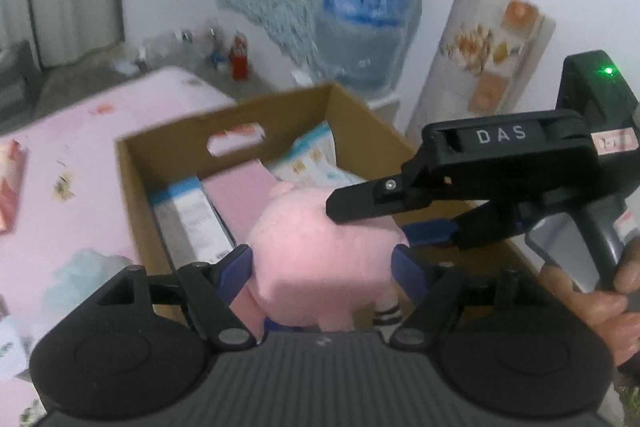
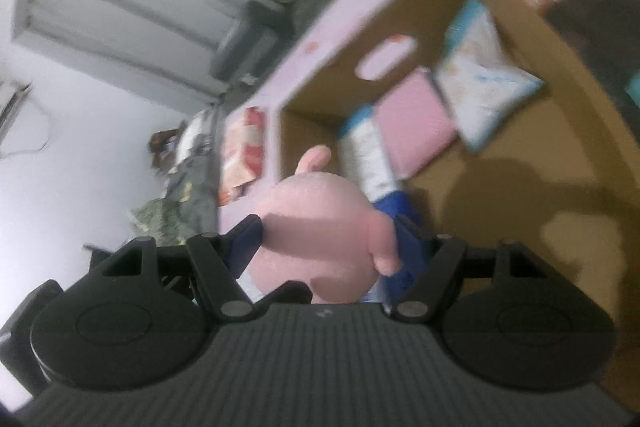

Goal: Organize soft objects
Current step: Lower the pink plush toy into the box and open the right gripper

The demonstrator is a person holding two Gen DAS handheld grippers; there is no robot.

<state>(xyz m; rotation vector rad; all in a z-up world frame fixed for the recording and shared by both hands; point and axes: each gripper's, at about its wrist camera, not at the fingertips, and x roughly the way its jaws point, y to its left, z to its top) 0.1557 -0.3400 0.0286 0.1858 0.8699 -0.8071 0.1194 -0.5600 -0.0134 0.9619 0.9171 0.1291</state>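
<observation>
Between the blue pads of the left gripper [image 1: 322,259] sits a soft pink plush toy with a round body [image 1: 320,251], squeezed on both flanks by half-open jaws. The right gripper [image 1: 384,223] comes in from the right side of the left wrist view; one black finger lies over the toy's top and a blue-tipped finger reaches its far side. In the right wrist view the same toy [image 2: 324,231] fills the space between that gripper's [image 2: 328,239] pads, which press on it, so both claws appear to share the hold. A hand [image 1: 596,303] grips the right tool's handle.

Just beyond the toy stands an open brown cardboard box with a cut-out handle slot [image 1: 224,123]. Inside lie a flat pink cushion [image 1: 244,195], a white and blue printed soft pack [image 1: 312,159], and a white and blue carton [image 1: 192,219]. The box rests beside a pink printed bedsheet [image 1: 80,155], where a pale blue fluffy item [image 1: 80,275] and a red and white packet [image 1: 10,187] remain.

Judging by this, several soft things are already boxed, the toy hangs near the box's front edge but is not yet inside, and a few pieces on the sheet seem left to gather.
</observation>
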